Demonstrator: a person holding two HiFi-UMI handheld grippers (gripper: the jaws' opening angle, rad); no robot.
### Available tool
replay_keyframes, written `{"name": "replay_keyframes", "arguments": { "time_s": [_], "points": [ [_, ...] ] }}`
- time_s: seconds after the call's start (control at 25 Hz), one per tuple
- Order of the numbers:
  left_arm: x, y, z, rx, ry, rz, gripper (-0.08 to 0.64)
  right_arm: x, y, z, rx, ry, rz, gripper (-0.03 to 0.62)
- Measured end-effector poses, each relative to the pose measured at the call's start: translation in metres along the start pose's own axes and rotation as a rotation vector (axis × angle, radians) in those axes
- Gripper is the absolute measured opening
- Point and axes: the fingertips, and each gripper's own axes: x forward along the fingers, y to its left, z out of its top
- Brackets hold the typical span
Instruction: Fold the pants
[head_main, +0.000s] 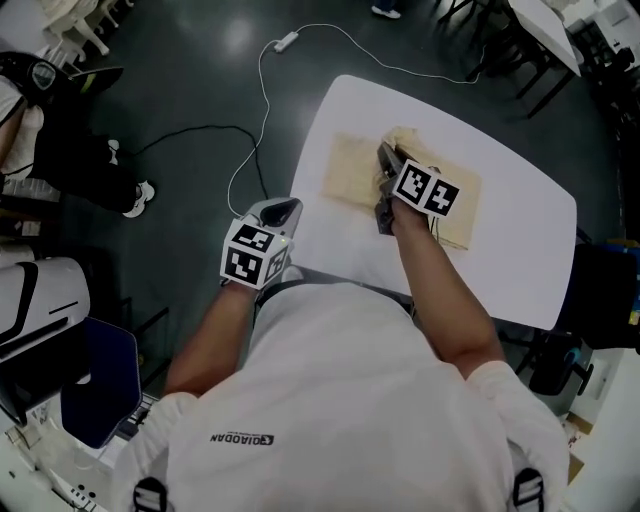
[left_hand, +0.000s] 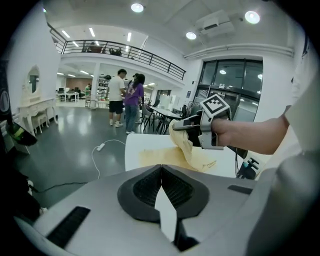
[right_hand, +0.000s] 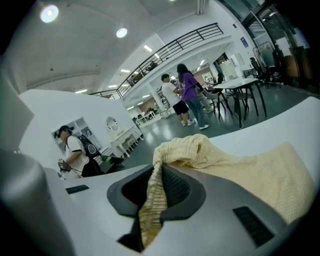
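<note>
The left arm (head_main: 205, 345) is bent and held close to the body, with the forearm pointing forward. Its left hand-held gripper (head_main: 283, 210) tilts a little downward at the left edge of the white worktop (head_main: 520, 260). Its two jaws are pressed together and nothing is between them.

One pair of pale yellow pants (head_main: 350, 170) lies flat on the far part of the worktop. One edge of it is lifted into a soft ridge.

The right arm (head_main: 440, 280) is stretched forward over the worktop. Its right hand-held gripper (head_main: 384, 152) points away from the body and a little downward. The jaws are narrow and pinch the lifted edge of the pants, and a strip of cloth hangs between them.

There are two hand-held grippers, one worktop and one white cable (head_main: 262, 90) on the floor.
</note>
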Motion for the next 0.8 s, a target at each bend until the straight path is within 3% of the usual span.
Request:
{"name": "replay_keyframes", "arguments": {
  "time_s": [0.36, 0.52, 0.64, 0.8],
  "points": [
    [-0.030, 0.032, -0.030, -0.106, -0.011, 0.067, 0.028, 0.085, 0.003, -0.084, -0.210, 0.236, -0.092, 0.078],
    [-0.045, 0.043, -0.048, -0.157, -0.013, 0.105, 0.028, 0.104, 0.003, -0.110, -0.244, 0.313, -0.087, 0.101],
    [-0.055, 0.054, -0.063, -0.190, -0.010, 0.130, 0.028, 0.111, 0.011, -0.119, -0.246, 0.341, -0.053, 0.180],
    [-0.065, 0.068, -0.071, -0.200, -0.010, 0.138, 0.028, 0.109, 0.033, -0.111, -0.306, 0.305, -0.017, 0.186]
  ]
}}
